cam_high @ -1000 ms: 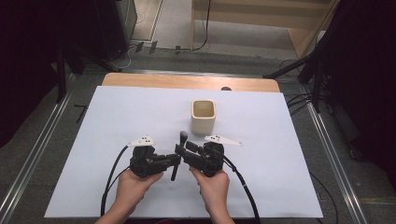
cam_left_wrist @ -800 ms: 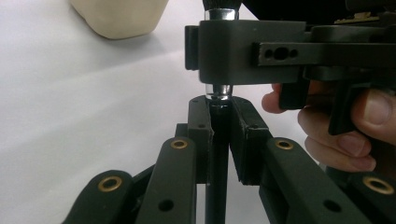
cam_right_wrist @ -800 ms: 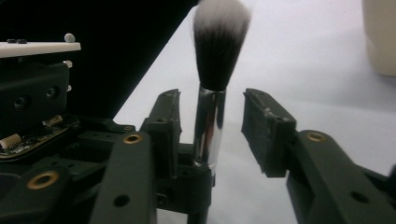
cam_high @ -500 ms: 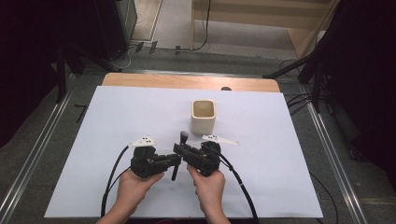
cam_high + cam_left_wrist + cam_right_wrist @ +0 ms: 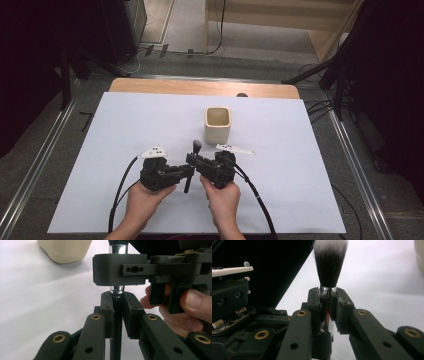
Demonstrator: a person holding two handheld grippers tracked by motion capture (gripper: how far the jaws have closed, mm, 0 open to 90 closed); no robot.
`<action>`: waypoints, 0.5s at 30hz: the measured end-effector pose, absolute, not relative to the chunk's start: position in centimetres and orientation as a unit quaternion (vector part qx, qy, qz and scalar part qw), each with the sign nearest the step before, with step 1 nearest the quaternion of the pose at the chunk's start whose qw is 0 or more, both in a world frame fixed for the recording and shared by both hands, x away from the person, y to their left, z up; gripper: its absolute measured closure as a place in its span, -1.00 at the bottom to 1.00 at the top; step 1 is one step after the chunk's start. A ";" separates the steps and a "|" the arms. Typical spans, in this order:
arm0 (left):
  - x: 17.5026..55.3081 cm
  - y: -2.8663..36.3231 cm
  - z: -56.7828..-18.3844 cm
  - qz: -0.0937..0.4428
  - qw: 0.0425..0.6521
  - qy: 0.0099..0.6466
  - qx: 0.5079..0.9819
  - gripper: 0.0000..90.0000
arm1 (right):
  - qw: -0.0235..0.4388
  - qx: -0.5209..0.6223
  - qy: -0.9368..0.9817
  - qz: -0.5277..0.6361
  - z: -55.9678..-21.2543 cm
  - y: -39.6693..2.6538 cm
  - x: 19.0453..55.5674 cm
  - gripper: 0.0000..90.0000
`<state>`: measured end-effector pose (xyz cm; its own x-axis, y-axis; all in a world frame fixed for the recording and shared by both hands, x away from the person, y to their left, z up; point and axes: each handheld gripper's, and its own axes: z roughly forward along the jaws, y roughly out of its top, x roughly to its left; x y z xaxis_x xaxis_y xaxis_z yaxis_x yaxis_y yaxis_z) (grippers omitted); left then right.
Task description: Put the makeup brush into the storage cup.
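I had the makeup brush [image 5: 329,267] pinned between both sets of fingers: left gripper [image 5: 117,298] clamped on its black handle, right gripper [image 5: 328,303], just finished closing, on the chrome ferrule. Handover half done; the cream cup [image 5: 218,123], just beyond my fingers, awaited it.

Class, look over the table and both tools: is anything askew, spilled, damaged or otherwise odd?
Nothing is spilled or damaged. One oddity: both tools grip the same makeup brush. The right tool, whose jaws have just closed, clamps its silver ferrule; the left tool pinches the black handle. The cream cup stands upright beyond.
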<state>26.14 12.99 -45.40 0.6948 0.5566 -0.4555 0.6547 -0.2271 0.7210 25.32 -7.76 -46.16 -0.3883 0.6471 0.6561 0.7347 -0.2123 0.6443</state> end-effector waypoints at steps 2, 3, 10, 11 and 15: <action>26.2 13.0 -45.4 -0.052 0.486 0.389 0.781 0.78 | 0.042 -0.552 -0.626 -0.549 -46.2 -7.8 25.3 0.73; 26.2 13.0 -45.4 -0.052 0.485 0.389 0.781 0.77 | 0.044 -0.553 -0.626 -0.549 -46.2 -7.8 25.3 0.73; 26.2 13.0 -45.5 -0.046 0.480 0.387 0.786 0.73 | 0.047 -0.556 -0.627 -0.544 -46.3 -7.7 25.4 0.73; 26.2 13.0 -45.5 -0.046 0.478 0.385 0.788 0.65 | 0.046 -0.556 -0.628 -0.543 -46.3 -7.7 25.4 0.73; 26.4 13.2 -45.6 -0.044 0.475 0.385 0.790 0.45 | 0.040 -0.557 -0.629 -0.541 -46.3 -7.9 25.5 0.73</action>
<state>26.36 13.16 -45.59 0.6992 0.5673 -0.4351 0.6502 -0.2514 0.7170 25.52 -7.93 -46.27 -0.3763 0.6570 0.6532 0.7440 -0.2059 0.6357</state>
